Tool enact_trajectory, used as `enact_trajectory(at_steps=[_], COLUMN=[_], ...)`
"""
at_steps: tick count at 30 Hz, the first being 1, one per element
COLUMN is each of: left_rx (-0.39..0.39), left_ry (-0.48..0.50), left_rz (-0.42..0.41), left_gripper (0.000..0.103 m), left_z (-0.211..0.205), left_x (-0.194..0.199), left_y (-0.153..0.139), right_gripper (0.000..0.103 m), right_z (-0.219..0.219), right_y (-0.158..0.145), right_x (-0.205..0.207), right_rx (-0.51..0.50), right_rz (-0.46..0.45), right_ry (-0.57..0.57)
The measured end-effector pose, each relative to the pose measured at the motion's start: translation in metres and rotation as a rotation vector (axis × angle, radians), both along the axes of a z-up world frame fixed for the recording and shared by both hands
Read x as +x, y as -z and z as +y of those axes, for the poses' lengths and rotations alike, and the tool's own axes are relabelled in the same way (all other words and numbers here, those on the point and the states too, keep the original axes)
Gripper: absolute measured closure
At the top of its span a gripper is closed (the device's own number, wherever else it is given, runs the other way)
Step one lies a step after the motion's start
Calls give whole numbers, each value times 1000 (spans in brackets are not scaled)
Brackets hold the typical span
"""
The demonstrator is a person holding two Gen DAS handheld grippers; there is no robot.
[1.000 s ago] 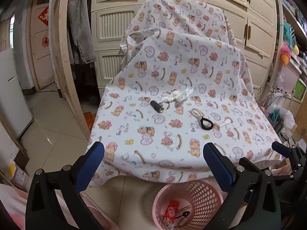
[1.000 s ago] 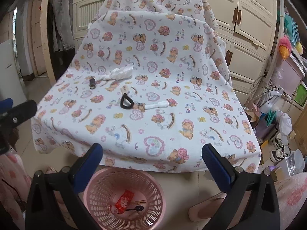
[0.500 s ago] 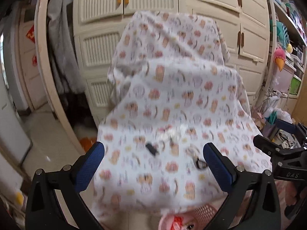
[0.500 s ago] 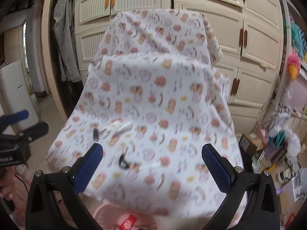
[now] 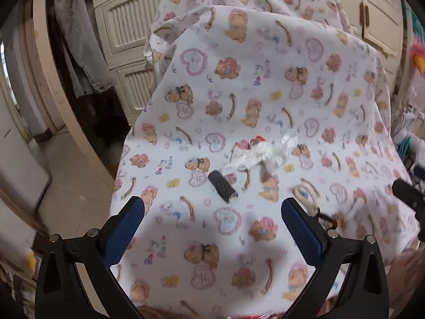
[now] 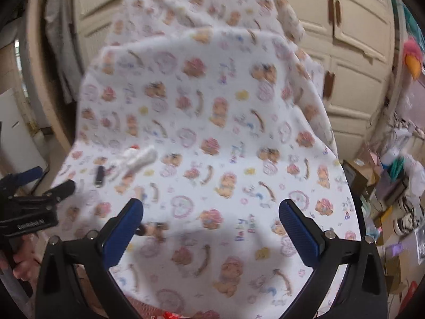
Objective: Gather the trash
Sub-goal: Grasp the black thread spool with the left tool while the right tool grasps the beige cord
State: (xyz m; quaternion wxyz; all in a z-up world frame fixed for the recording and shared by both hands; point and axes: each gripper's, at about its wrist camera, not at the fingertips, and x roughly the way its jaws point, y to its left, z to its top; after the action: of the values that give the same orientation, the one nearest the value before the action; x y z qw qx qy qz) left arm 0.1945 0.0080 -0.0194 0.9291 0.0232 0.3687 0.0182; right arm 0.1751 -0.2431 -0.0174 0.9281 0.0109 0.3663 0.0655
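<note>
A: Both grippers have moved in over the tabletop (image 5: 265, 239) since a second ago; the pink basket that showed below its edge has dropped out of view bar a red sliver at the bottom.

B: So they're closing on the next piece of trash, I'd judge. Holding anything?

A: No. The left gripper (image 5: 212, 210) is spread wide and empty, and so is the right gripper (image 6: 211, 208).

B: And the trash?

A: The dark tube (image 5: 222, 186) lies tilted just ahead of the left gripper, pale at its near end. A crumpled white tissue (image 5: 261, 155) sits just beyond it, soft and loose. A black ring (image 5: 328, 219) peeks out beside the left gripper's right finger.
</note>
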Motion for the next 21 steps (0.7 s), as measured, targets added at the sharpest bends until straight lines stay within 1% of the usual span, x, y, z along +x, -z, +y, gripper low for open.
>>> enact_trajectory(at_steps=[2, 4, 6, 8, 9, 12, 13, 14, 15, 17, 18, 19, 20, 21], left_rx=[-32, -70, -130, -173, -185, -206, -211, -215, -215, -206, -193, -184, -183, -190], left_ry=[-15, -26, -42, -61, -71, -71, -62, -50, -37, -22, -36, -57, -67, -64], left_rz=[1, 29, 62, 85, 89, 96, 97, 100, 103, 106, 97, 84, 77, 79], left_gripper=[1, 1, 1, 1, 1, 1, 1, 1, 1, 2, 3, 4, 4, 5], left_z=[5, 11, 18, 23, 26, 30, 30, 29, 27, 24, 23, 25, 26, 27], left_x=[4, 8, 13, 18, 20, 24, 25, 25, 26, 28, 27, 26, 26, 27], left_y=[-1, 2, 5, 9, 8, 8, 7, 7, 7, 7, 7, 6, 6, 7], right_gripper=[1, 1, 1, 8, 9, 15, 19, 24, 26, 35, 37, 42, 47, 50], right_z=[-11, -21, -25, -27, -25, -12, -5, 3, 10, 24, 31, 38, 41, 47], right_y=[4, 9, 13, 18, 20, 23, 23, 24, 25, 28, 29, 31, 33, 35], right_x=[8, 16, 19, 23, 24, 25, 24, 23, 22, 21, 20, 20, 20, 20], right_rx=[63, 128, 155, 180, 188, 177, 166, 154, 145, 134, 130, 125, 123, 122], right_rz=[42, 80, 103, 127, 139, 144, 144, 144, 144, 145, 146, 147, 149, 153], right_ry=[22, 42, 56, 55, 46, 4, -20, -51, -80, -136, -164, -187, -202, -222])
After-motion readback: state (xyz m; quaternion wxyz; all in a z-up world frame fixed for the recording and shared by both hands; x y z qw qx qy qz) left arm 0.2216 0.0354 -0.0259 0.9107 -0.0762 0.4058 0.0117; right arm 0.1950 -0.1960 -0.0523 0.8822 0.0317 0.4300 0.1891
